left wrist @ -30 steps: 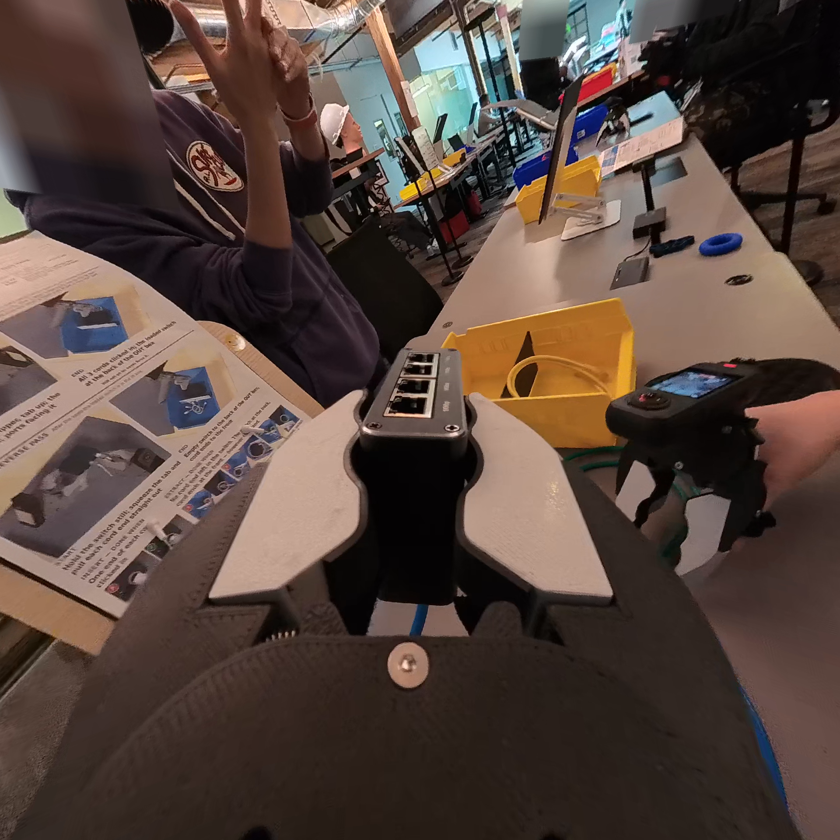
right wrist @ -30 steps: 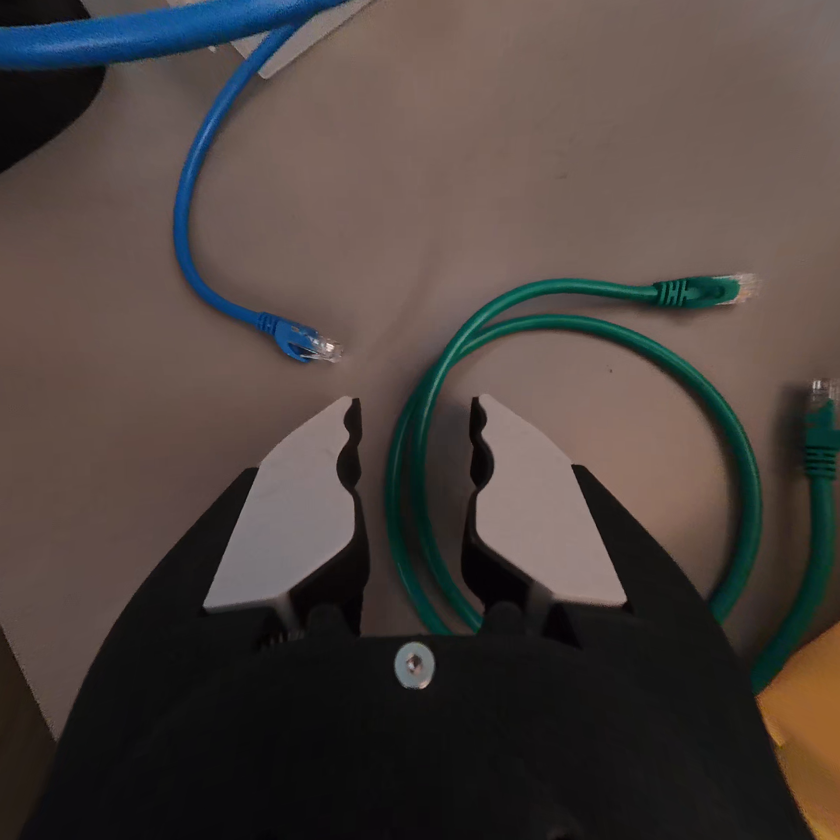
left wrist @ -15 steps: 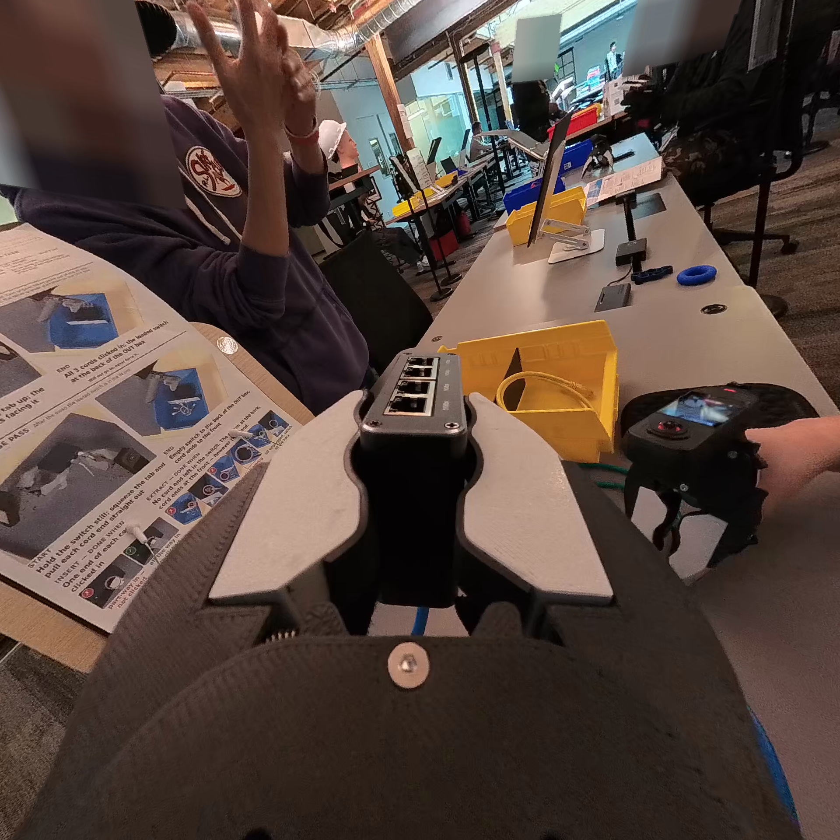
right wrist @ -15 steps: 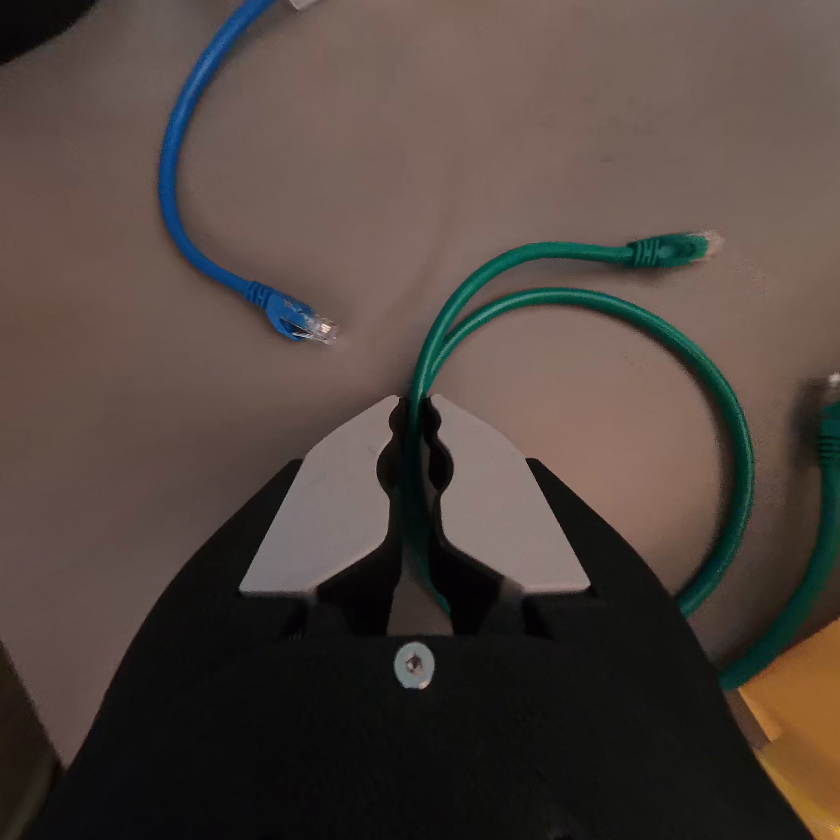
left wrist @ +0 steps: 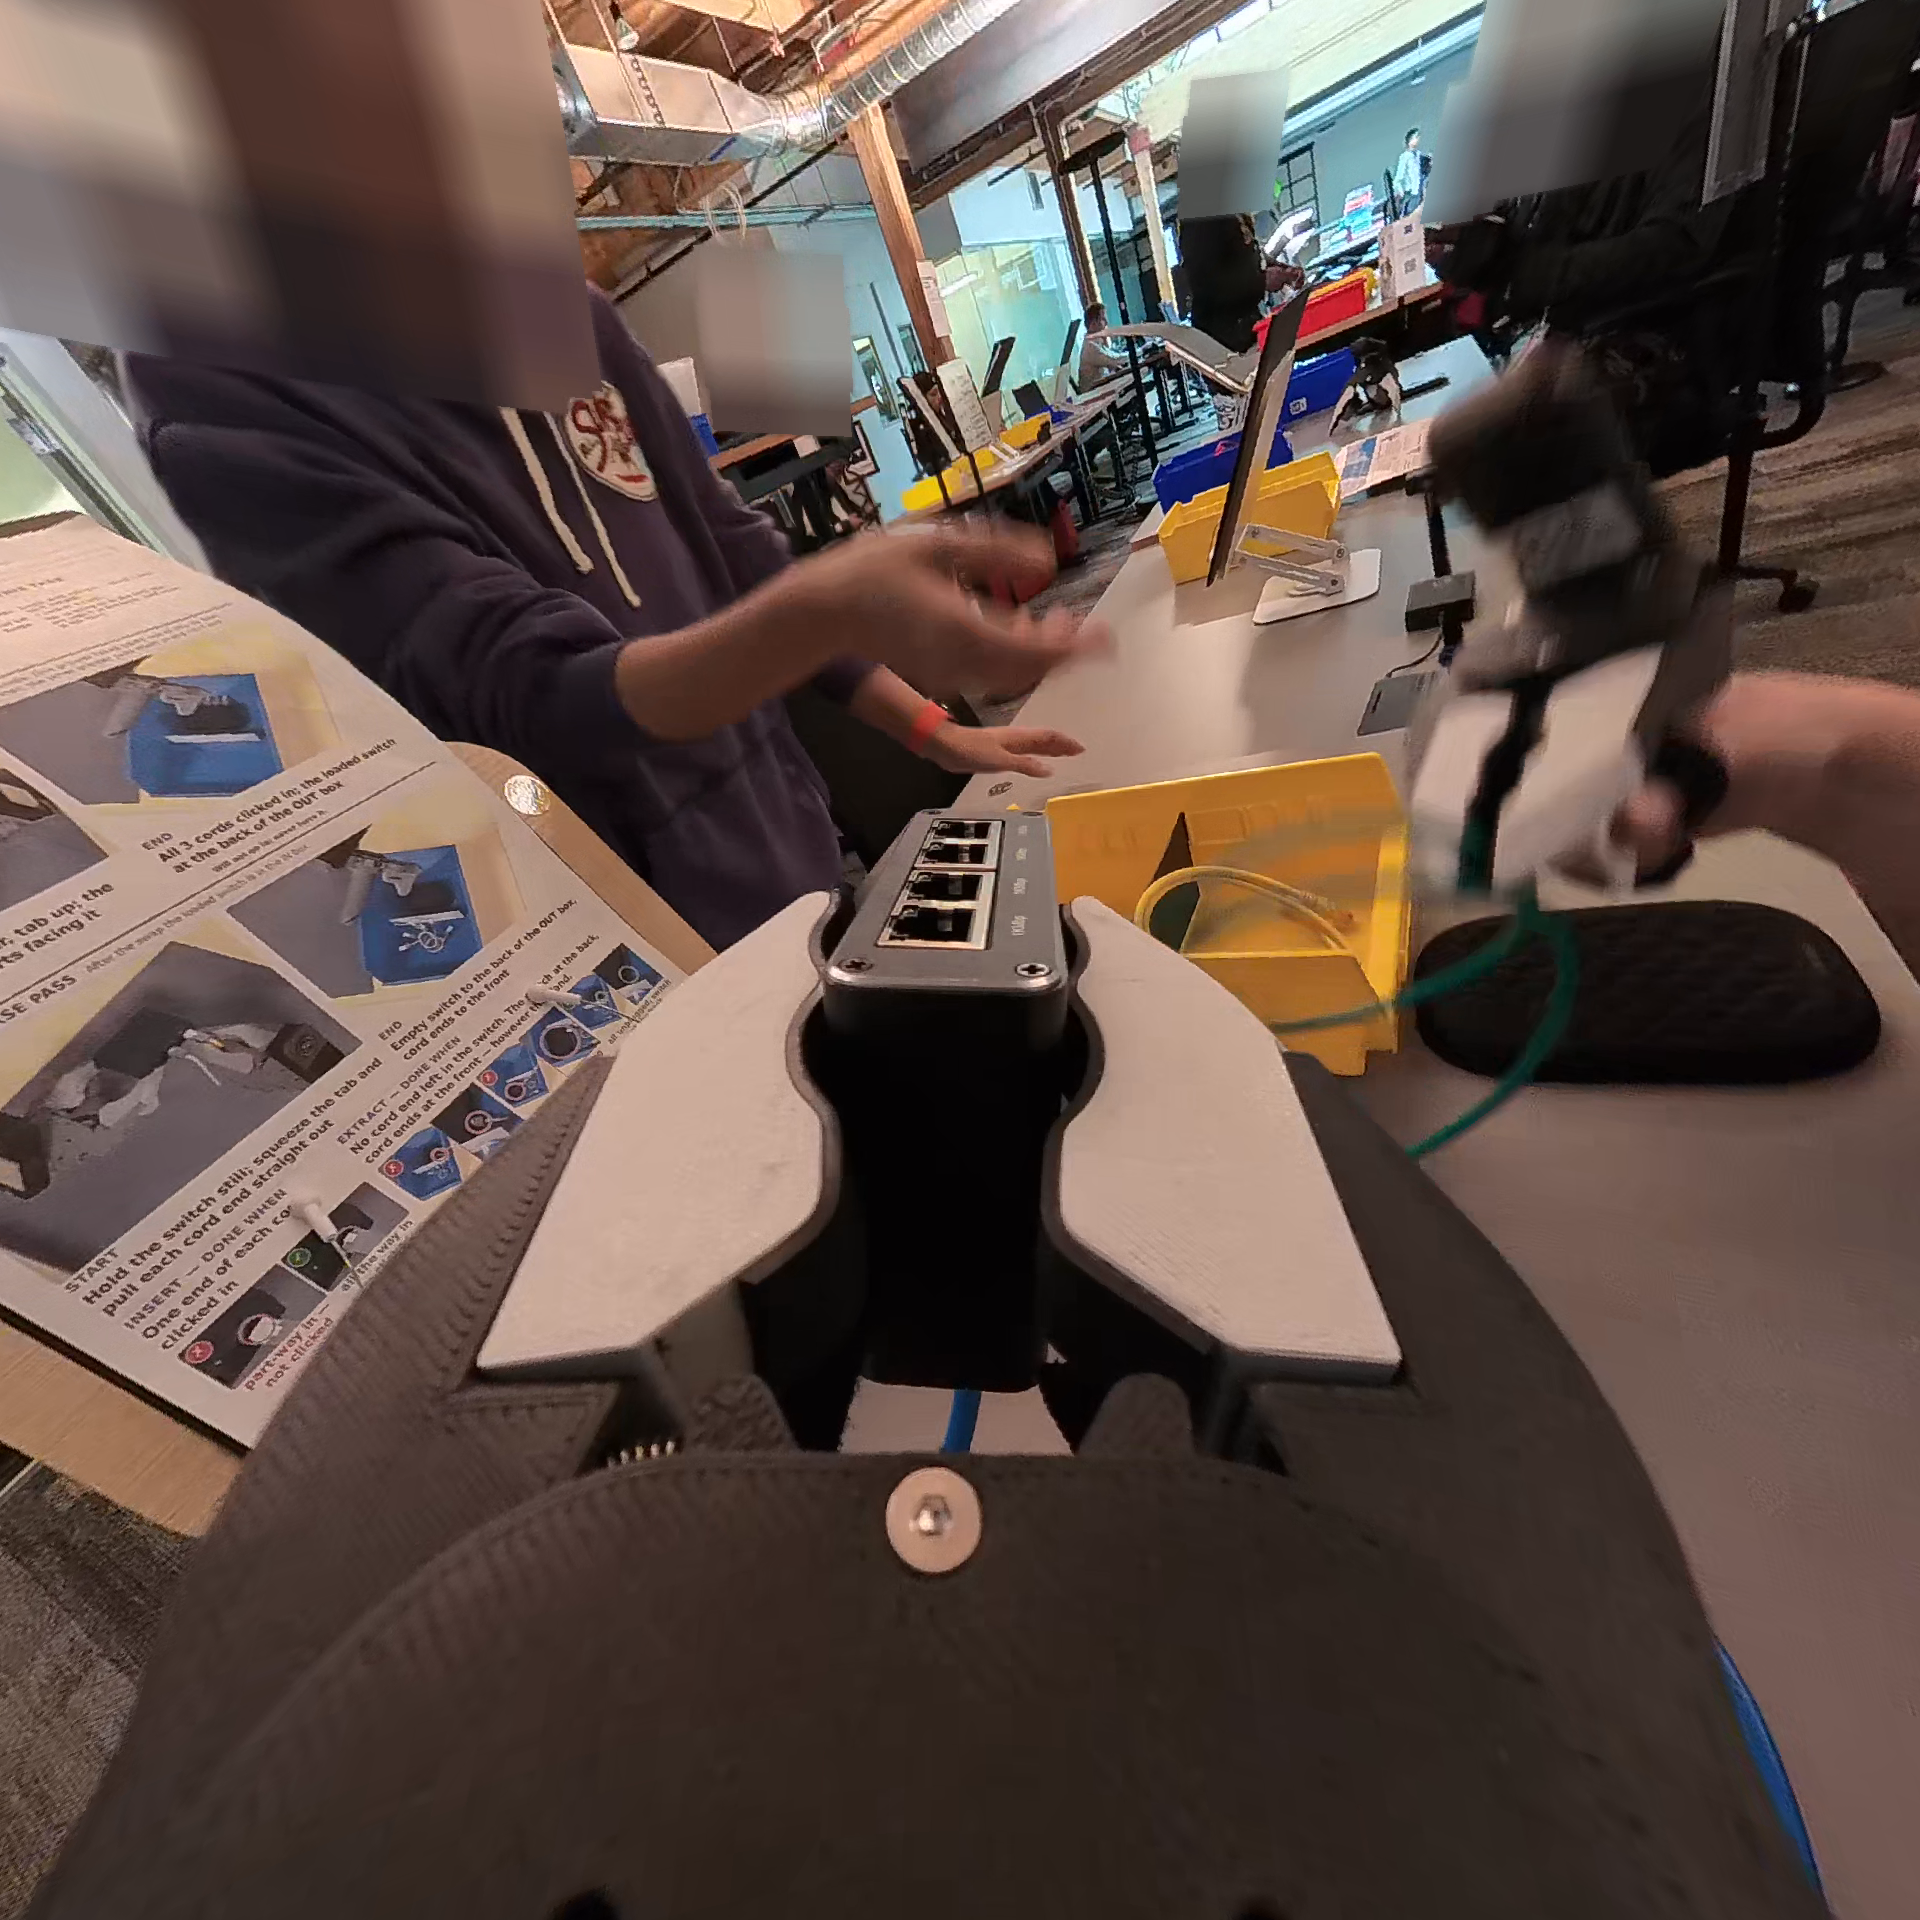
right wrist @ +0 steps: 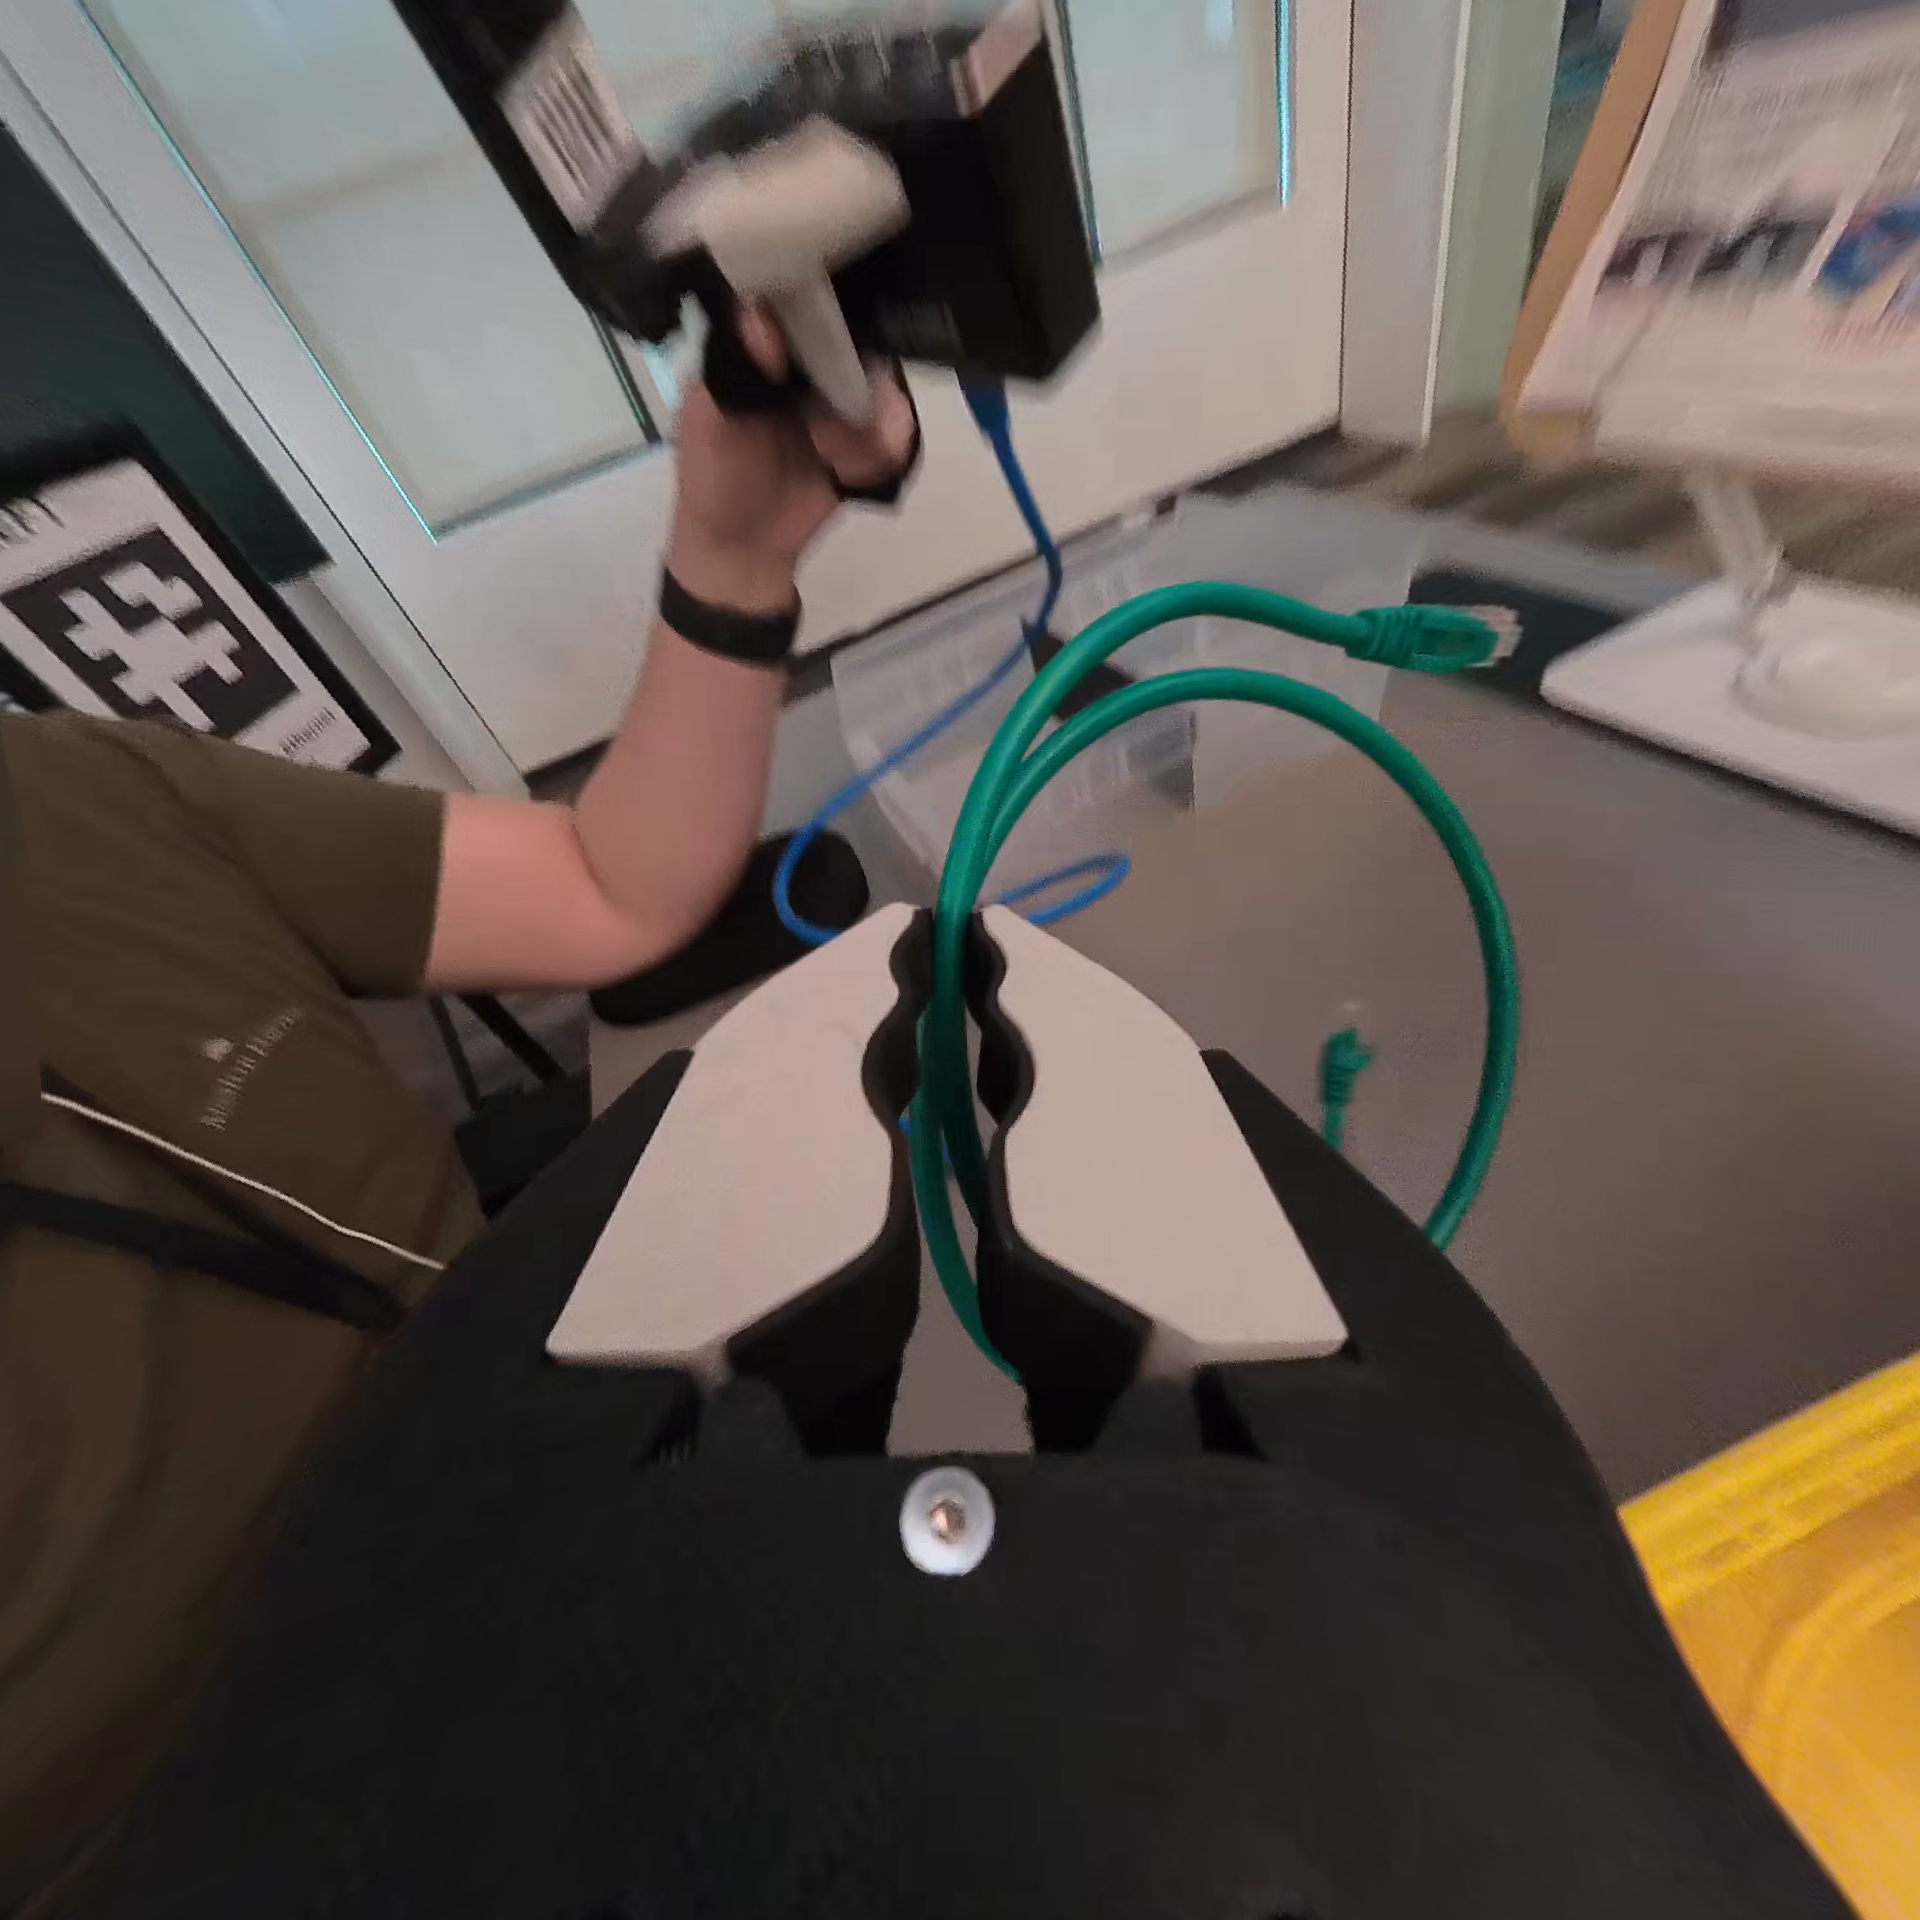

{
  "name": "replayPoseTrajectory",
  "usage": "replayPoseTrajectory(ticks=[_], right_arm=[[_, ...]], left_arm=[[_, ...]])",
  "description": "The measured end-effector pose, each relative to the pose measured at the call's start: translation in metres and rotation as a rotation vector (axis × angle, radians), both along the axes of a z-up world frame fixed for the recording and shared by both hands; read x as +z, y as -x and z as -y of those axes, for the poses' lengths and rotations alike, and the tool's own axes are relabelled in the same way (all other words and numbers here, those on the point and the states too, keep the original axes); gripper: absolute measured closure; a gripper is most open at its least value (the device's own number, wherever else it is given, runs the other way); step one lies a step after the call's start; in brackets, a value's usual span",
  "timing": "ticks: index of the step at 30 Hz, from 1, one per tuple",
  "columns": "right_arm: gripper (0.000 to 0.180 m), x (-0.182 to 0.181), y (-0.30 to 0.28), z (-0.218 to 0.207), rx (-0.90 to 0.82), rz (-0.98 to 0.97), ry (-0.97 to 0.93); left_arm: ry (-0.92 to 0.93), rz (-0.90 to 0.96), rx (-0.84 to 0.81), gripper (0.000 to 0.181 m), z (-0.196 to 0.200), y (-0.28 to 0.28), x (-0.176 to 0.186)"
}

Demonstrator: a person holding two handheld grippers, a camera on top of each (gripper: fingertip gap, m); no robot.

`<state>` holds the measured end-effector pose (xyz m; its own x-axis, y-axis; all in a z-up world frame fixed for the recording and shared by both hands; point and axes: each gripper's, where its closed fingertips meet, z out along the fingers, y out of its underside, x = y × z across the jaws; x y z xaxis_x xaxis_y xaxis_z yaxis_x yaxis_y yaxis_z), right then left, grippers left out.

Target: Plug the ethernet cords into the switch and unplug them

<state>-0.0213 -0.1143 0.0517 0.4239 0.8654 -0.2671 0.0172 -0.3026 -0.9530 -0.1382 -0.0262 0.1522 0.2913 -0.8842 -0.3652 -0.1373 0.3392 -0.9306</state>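
Observation:
My left gripper (left wrist: 948, 925) is shut on the black switch (left wrist: 940, 1143) and holds it upright, its row of empty ports facing up. A blue cord (left wrist: 961, 1418) hangs from the switch's lower end. My right gripper (right wrist: 948, 920) is shut on a looped green ethernet cord (right wrist: 1226, 707) and holds it in the air, with its plug (right wrist: 1444, 636) free at the upper right. In the left wrist view the right gripper (left wrist: 1496, 790) is blurred at the right, above the table. In the right wrist view the switch (right wrist: 1023, 208) is at the upper left.
A yellow bin (left wrist: 1299, 821) holding a yellow cord (left wrist: 1247, 894) stands behind the switch, with a black pad (left wrist: 1662, 987) to its right. An instruction sheet (left wrist: 208, 935) leans at the left. A person in a navy hoodie (left wrist: 468, 582) reaches over the table. Another green plug (right wrist: 1340, 1070) lies on the table. My hands' fingertips stand some 20 centimetres from each other.
My right gripper closed on the green cord, lifted it off the table and swung up toward the switch. The left gripper kept its hold. The person across lowered their hands.

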Motion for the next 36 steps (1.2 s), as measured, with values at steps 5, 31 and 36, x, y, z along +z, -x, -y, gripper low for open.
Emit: replayPoseTrajectory(ticks=[5,31,36], right_arm=[[0.174,0.05,-0.036,0.008,-0.074,0.032,-0.223],[0.174,0.03,-0.118,-0.022,-0.255,0.229,-0.173],[0.174,0.029,-0.122,-0.023,-0.261,0.226,-0.165]], left_arm=[[-0.004,-0.014,-0.005,0.144,0.002,-0.004,-0.003],[-0.002,-0.051,-0.008,0.145,-0.001,-0.01,-0.01],[-0.003,-0.051,-0.009,0.145,-0.001,-0.009,-0.009]])
